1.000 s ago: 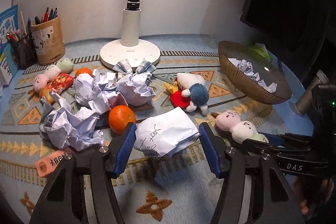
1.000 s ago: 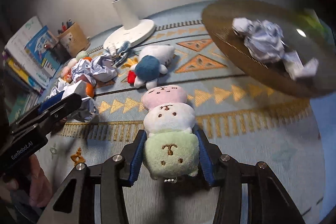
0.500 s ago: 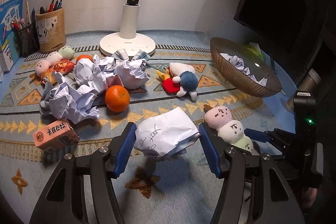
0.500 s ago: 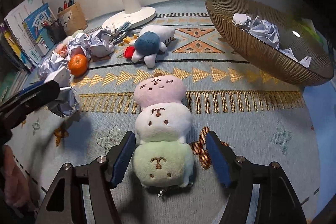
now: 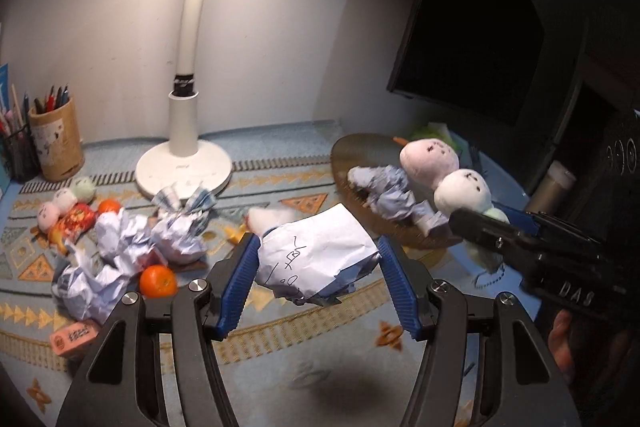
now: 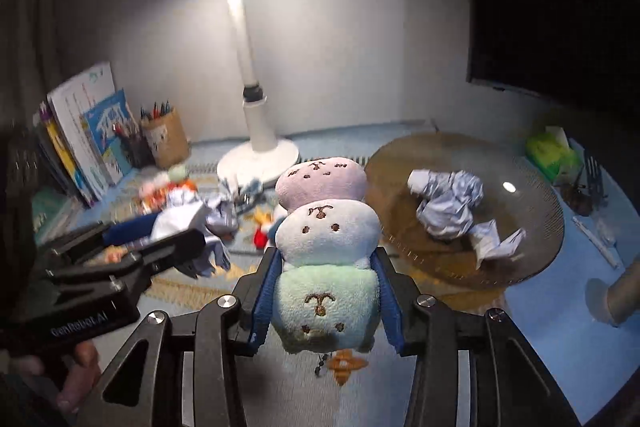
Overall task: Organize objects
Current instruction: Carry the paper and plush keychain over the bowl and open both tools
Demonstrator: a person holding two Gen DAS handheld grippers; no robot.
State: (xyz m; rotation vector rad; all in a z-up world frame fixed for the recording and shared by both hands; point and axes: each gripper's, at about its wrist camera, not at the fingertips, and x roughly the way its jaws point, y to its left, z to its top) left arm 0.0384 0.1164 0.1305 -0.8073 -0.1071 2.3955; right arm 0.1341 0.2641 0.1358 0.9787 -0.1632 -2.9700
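The three-ball plush toy [image 6: 326, 259] is now clamped at its green end between the closed jaws of the right gripper [image 6: 326, 301] and held up clear of the bench [image 6: 280, 387]; half a second ago it lay flat on the patterned mat with those jaws spread open on either side of it. The left wrist view confirms the lift, showing the toy in the air in front of the woven bowl [image 5: 404, 233]. The left gripper [image 5: 318, 277] holds the scribbled paper wad [image 5: 316, 257] between its jaws, also off the bench, as it did a second ago, and its view has swung up and towards the bowl.

Both items are thus picked up and in transit. The bowl already contains crumpled paper [image 6: 450, 207], so the wad probably belongs there; where the toy is meant to go cannot be told from these views. Left on the mat are more paper balls [image 5: 120, 251], an orange [image 5: 158, 281], a second plush [image 5: 66, 209] and a small box [image 5: 74, 337], so much sorting remains.
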